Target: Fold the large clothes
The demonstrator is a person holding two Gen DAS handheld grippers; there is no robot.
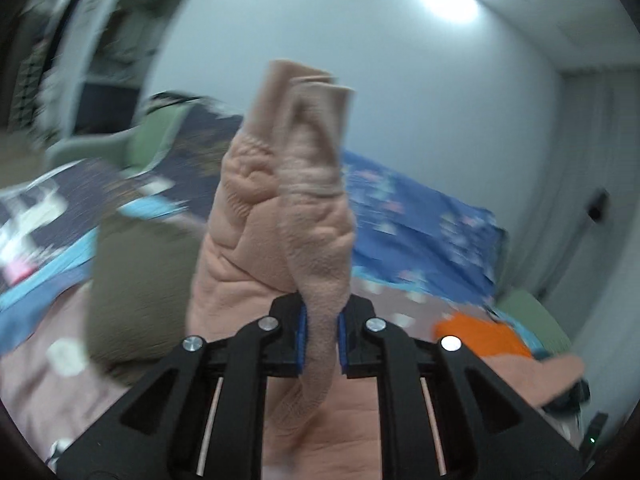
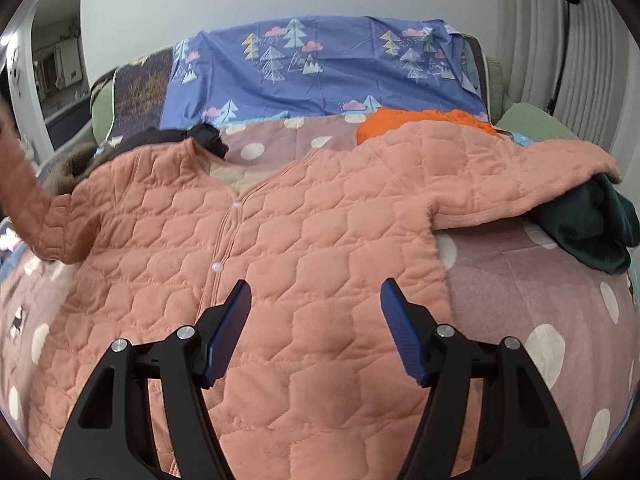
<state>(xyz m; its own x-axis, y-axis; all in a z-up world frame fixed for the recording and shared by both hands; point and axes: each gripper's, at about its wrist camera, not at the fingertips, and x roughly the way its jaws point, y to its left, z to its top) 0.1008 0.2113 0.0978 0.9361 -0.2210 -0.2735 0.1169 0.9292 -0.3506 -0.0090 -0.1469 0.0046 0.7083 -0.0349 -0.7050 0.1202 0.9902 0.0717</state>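
Observation:
A large pink quilted jacket (image 2: 280, 248) lies face up on the bed, buttoned down the front, its right sleeve (image 2: 520, 176) spread out over dark clothes. My left gripper (image 1: 322, 332) is shut on the jacket's left sleeve (image 1: 280, 200) and holds it lifted, cuff end standing up in front of the camera. That raised sleeve shows at the left edge of the right wrist view (image 2: 24, 184). My right gripper (image 2: 316, 320) is open and empty, hovering over the jacket's lower front.
The bed has a mauve dotted cover (image 2: 540, 288) and a blue tree-print sheet (image 2: 320, 68) at the back. An orange garment (image 2: 400, 120), a dark green garment (image 2: 600, 232) and a dark one (image 2: 200, 136) lie around the jacket. An olive cushion (image 1: 136, 280) sits at left.

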